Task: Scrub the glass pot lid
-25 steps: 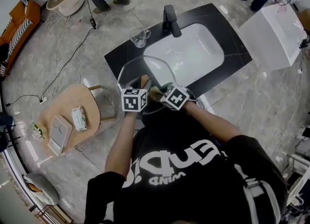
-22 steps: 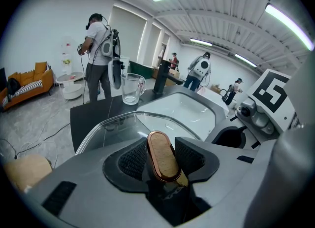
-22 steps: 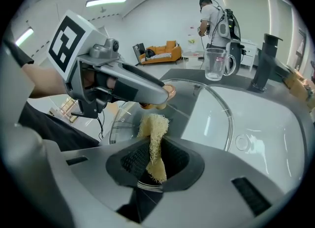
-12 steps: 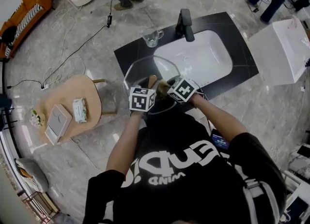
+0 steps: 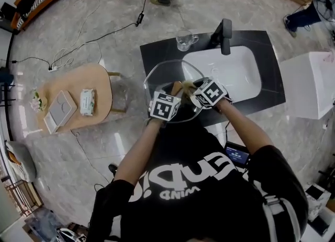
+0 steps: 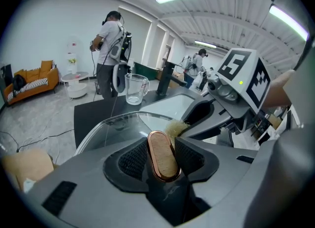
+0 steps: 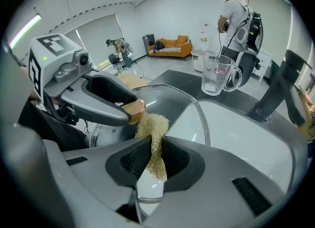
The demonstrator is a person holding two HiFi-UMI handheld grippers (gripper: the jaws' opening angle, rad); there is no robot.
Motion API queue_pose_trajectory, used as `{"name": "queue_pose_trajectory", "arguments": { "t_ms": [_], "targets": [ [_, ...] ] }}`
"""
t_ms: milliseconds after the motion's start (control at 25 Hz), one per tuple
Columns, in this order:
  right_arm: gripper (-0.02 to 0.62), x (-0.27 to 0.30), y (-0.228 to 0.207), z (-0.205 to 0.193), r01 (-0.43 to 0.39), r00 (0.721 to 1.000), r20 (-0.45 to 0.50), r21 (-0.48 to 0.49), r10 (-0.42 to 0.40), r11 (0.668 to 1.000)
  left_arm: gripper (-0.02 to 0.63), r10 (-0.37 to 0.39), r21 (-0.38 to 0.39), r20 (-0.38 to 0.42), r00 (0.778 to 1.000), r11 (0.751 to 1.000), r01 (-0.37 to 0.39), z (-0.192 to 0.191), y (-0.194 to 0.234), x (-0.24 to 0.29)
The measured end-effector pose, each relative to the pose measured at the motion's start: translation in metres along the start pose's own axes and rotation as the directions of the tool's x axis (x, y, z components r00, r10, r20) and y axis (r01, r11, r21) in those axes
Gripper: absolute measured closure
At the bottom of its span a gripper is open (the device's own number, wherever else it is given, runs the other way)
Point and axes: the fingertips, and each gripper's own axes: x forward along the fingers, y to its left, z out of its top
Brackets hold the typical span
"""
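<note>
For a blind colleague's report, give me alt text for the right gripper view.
The right hand-held gripper pinches a tan fibrous scrubber over a glass pot lid, which the left hand-held gripper holds by its copper-coloured handle. Behind are a white sink, a glass mug and a black faucet.

The glass lid (image 5: 166,76) spans the table's (image 5: 155,58) near edge. Above it the left gripper (image 5: 174,90), clamped on the lid's knob (image 6: 163,157), and the right gripper (image 7: 153,150), pinching a scrub pad (image 7: 151,122), crowd close together. Beyond, the sink basin (image 5: 238,73) lies open. A glass mug (image 5: 185,39) and the faucet (image 5: 225,33) stand along its far side.
</note>
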Motion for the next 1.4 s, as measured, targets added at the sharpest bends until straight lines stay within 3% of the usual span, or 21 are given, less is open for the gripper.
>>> {"name": "queue_pose_trajectory", "arguments": {
  "t_ms": [320, 760, 1400],
  "targets": [
    [0.548, 0.015, -0.014, 0.03, -0.029, 0.999, -0.031, -0.05, 0.028, 0.998, 0.422, -0.007, 0.014, 0.001, 1.0, 1.0, 0.007, 0.0, 0.0, -0.001],
    [0.548, 0.048, 0.0, 0.082, -0.161, 0.979, -0.165, -0.255, 0.121, 0.953, 0.423, 0.022, -0.018, 0.024, 0.999, 1.0, -0.021, -0.001, 0.001, -0.003],
    [0.549, 0.078, 0.05, 0.106, -0.377, 0.9, -0.385, -0.446, 0.206, 0.812, 0.423, 0.101, -0.078, 0.053, 0.993, 0.992, -0.097, -0.001, 0.004, -0.002]
  ]
}}
